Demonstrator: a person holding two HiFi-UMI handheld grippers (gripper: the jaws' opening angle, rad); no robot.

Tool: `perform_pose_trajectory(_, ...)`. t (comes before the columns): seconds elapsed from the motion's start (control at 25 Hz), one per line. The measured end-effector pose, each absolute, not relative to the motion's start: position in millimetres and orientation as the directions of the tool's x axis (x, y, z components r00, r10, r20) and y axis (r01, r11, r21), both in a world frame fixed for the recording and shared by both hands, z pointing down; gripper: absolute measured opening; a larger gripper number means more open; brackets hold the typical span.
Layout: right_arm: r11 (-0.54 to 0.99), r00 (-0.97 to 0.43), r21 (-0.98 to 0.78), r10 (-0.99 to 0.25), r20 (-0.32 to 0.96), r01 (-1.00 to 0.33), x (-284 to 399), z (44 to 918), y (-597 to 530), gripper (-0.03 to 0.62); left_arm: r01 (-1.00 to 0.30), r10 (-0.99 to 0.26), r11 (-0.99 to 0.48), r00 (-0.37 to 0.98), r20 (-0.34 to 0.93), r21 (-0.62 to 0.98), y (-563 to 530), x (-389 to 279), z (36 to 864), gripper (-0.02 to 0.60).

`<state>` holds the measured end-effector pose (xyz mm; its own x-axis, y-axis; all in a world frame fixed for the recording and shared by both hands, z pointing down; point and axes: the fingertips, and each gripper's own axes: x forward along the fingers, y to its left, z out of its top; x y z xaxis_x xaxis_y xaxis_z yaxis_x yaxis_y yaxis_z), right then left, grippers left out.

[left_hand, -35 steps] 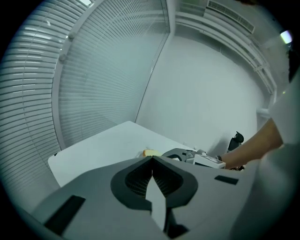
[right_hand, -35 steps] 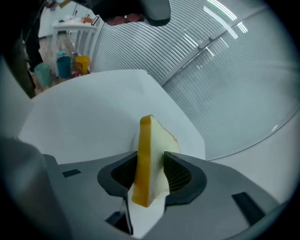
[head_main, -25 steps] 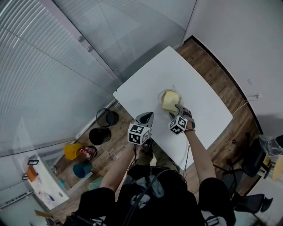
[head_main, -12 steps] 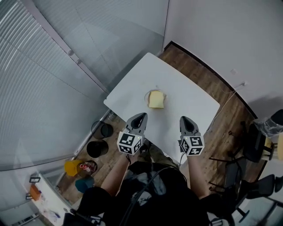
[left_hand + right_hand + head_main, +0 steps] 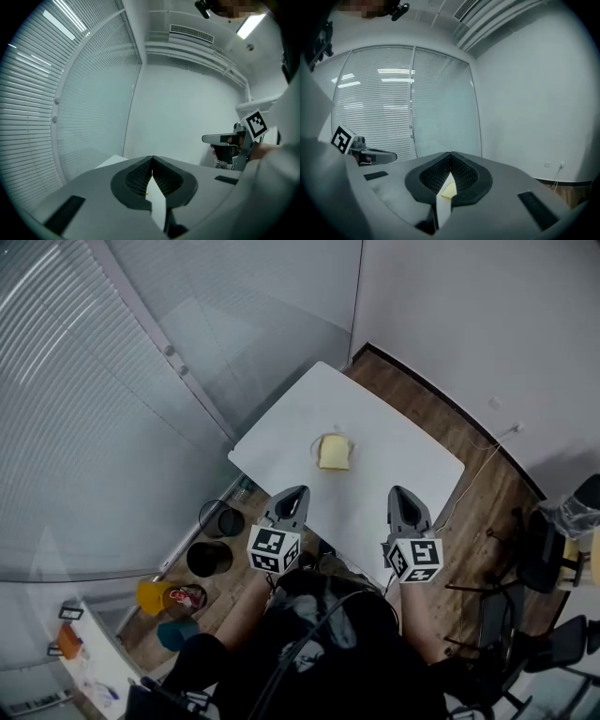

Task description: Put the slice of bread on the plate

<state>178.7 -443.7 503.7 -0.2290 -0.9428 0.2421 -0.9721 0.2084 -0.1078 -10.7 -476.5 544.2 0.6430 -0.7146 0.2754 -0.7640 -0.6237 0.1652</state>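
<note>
A pale yellow slice of bread [image 5: 333, 452] lies on a small clear plate [image 5: 317, 443] near the middle of the white table [image 5: 394, 474]. Both grippers are raised well above the table's near edge, away from the bread. My left gripper [image 5: 295, 493] is shut with nothing in it, and its tips meet in the left gripper view [image 5: 152, 159]. My right gripper [image 5: 400, 493] is shut and empty too [image 5: 450, 154]. Through the gap under its tips a bit of the bread [image 5: 449, 190] shows far below.
Black bins [image 5: 223, 518] and coloured buckets [image 5: 155, 594] stand on the floor left of the table. Glass walls with blinds run along the left. A wood floor and chairs [image 5: 525, 559] lie to the right. A cable [image 5: 469, 470] hangs off the table's right edge.
A second ago the right gripper was open at the bread on the plate. It has since let go, shut and risen. The left gripper rose too.
</note>
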Motion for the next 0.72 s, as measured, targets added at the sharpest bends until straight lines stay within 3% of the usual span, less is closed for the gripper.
perform_pose_trajectory(0.72, 0.275, -0.290, -0.097, -0.925, 0.243, -0.957, 166, 506, -442, 0.008, -0.789, -0.746, -0.601, 0.611, 0.264, 0.126, -474, -17, 533, 0.008)
